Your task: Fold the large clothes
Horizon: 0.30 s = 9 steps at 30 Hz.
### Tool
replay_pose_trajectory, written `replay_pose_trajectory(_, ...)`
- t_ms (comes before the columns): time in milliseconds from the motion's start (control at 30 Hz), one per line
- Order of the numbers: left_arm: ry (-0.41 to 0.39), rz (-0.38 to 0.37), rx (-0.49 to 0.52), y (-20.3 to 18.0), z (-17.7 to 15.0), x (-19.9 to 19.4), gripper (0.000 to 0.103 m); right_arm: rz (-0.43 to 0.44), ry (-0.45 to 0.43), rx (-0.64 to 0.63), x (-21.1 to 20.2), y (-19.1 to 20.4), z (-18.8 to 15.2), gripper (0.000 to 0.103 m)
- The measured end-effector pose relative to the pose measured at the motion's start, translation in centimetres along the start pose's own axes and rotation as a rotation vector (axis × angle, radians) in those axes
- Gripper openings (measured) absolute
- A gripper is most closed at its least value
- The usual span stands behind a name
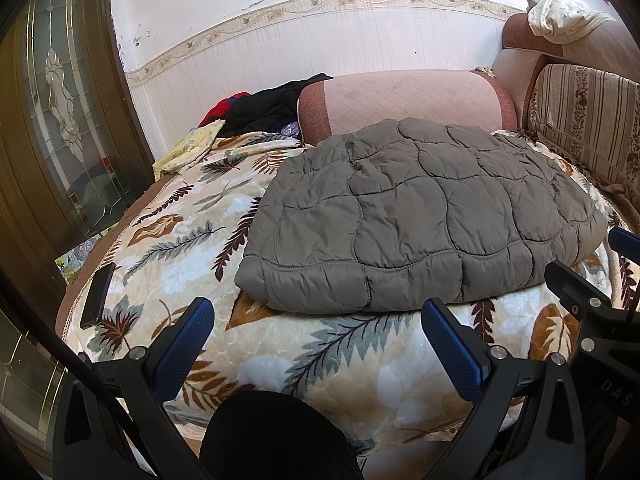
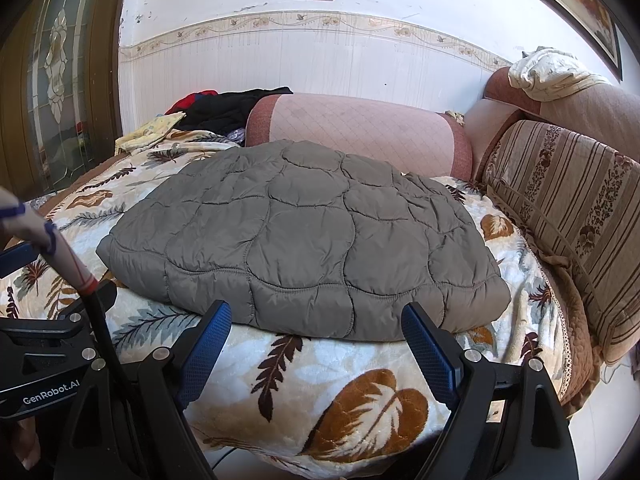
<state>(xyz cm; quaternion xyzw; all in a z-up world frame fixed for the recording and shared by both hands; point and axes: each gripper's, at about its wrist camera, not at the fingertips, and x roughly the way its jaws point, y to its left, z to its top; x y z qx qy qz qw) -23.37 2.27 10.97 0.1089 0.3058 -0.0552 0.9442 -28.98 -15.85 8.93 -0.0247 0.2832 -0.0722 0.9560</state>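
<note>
The grey quilted jacket (image 2: 304, 236) lay as a compact, already doubled bundle across the centre of the frame, resting on the leaf-patterned blanket (image 2: 352, 396). The left gripper (image 1: 316, 340) and right gripper (image 2: 316, 344) both stood spread wide at the lower edge, holding nothing, just short of the bundle's near hem. Judgement: folding appeared near complete. Any further fold would best be made by pinching the two near corners evenly, lifting together and laying them square to the far edge, avoiding trapped bulges.
</note>
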Motion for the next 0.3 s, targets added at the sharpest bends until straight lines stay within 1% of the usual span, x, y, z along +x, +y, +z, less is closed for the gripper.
replay_pose_trajectory(100,-0.004,0.012,-0.007,0.18,-0.01,-0.06,0.103,0.001,0.001,0.003,0.02,-0.02,-0.04,0.09)
replay_pose_trajectory(200,0.0,-0.009,-0.008,0.45,-0.11,0.01,0.103,0.004,0.002,0.004,0.01,-0.04,-0.07,0.09)
replay_pose_trajectory(300,-0.001,-0.005,-0.001,0.43,-0.06,-0.03,0.103,0.005,0.004,0.005,0.03,-0.1,-0.09,0.09)
